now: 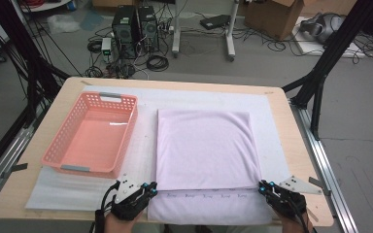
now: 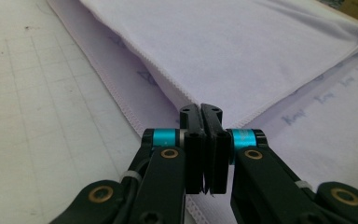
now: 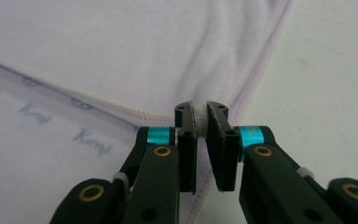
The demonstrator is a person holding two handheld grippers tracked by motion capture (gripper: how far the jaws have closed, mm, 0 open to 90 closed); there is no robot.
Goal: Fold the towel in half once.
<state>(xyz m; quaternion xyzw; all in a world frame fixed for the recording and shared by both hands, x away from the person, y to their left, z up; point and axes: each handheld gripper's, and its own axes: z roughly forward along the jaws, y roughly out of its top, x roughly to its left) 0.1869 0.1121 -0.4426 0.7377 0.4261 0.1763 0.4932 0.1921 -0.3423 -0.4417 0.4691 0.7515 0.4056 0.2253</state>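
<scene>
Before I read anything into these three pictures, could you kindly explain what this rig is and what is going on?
No robot arm is here: a person holds a hand-held gripper in each hand. One picture is taken from above the person's side of the table; the other two come from cameras riding on the grippers, looking along their black fingers.

On the table lie a white mat, an empty pink plastic basket on the left, and a pale lilac folded towel with small printed lettering along its near strip.

The left gripper is shut at the near left corner of the towel's upper layer; whether it pinches cloth I cannot tell. The right gripper is shut on the near right corner, cloth showing between its fingers.
</scene>
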